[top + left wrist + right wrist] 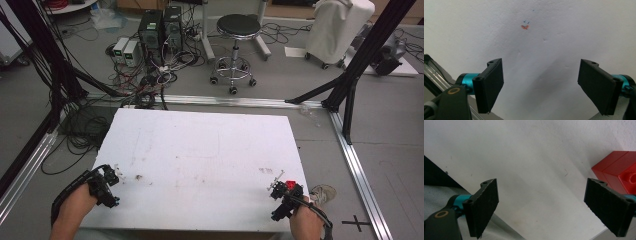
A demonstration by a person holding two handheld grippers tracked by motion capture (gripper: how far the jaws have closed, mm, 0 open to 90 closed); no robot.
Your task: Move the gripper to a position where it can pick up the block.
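Note:
A red toy brick (621,173) lies on the white table (200,150) near its front right corner, just beyond and outside the right-hand jaw in the right gripper view. In the high view the red brick (290,186) sits right beside my right gripper (281,192). My right gripper (541,202) is open with only bare table between its jaws. At the table's front left edge, my left gripper (111,179) is held low. In its own view the left gripper (541,82) is open and holds nothing. A small orange and blue mark (525,26) lies ahead of it.
Beyond the table stand a black stool (235,30), computer towers (160,30) with tangled cables (145,80) and a white covered cart (337,27). Black frame posts (360,60) and aluminium rails (357,165) flank the table. A shoe (324,192) is on the floor at right.

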